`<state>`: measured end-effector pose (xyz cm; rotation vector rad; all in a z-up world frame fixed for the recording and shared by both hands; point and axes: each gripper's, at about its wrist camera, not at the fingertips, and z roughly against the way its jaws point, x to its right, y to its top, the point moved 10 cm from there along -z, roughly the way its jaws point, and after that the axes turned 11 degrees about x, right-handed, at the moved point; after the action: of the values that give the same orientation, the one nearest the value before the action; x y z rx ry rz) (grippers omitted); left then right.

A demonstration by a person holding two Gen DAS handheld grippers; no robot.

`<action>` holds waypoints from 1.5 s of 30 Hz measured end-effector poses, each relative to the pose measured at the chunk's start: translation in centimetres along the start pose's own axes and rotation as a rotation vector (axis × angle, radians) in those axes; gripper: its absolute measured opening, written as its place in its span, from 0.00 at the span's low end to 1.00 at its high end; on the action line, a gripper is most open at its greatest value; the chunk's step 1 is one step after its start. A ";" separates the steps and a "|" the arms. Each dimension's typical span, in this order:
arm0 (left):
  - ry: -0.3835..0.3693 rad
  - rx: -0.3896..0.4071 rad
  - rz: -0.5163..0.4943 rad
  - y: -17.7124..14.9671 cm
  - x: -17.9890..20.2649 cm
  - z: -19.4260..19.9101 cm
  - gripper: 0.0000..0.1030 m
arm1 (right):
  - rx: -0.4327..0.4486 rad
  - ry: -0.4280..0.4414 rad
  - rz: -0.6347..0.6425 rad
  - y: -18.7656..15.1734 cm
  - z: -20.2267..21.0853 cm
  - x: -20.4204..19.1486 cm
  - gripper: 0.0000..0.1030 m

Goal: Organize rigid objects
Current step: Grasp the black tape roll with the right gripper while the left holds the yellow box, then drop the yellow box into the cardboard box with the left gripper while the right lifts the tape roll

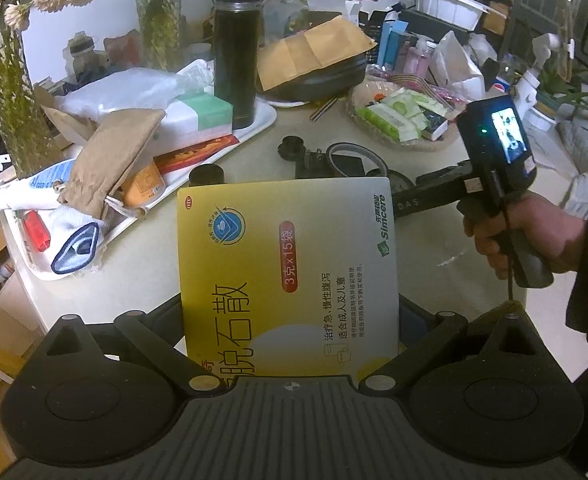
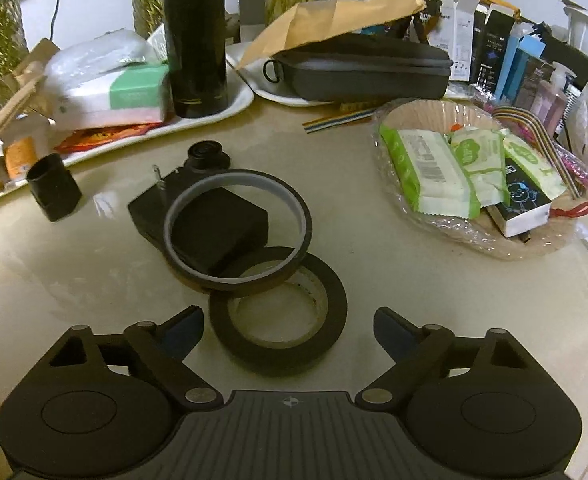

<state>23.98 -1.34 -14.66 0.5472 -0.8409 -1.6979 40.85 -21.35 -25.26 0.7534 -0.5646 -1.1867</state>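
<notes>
My left gripper (image 1: 290, 320) is shut on a yellow and white medicine box (image 1: 286, 264), which stands upright between its fingers and hides most of the table behind it. In the right wrist view my right gripper (image 2: 290, 328) stands open low over the table. A black tape roll (image 2: 278, 354) lies flat between its fingers, and neither pad presses on it. A thin brown tape ring (image 2: 234, 282) leans on that roll and on a black box (image 2: 214, 216) behind. A hand (image 1: 534, 236) holds the right gripper's handle.
A small black cap (image 2: 54, 188) and a black knob (image 2: 206, 156) lie on the beige table. A white tray (image 2: 230, 108) at the back left carries a black flask (image 2: 196, 40) and packets. A basket (image 2: 534, 252) of wipes sits right; a dark case (image 2: 358, 68) lies behind.
</notes>
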 end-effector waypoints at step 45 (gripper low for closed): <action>-0.025 -0.040 -0.011 -0.8 1.9 6.7 0.98 | 0.209 0.136 -0.095 -0.9 22.3 -6.0 0.72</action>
<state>18.10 -1.37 -10.89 0.5054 -0.8218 -1.7308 22.10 -20.74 -11.86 1.0411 -0.5492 -1.1643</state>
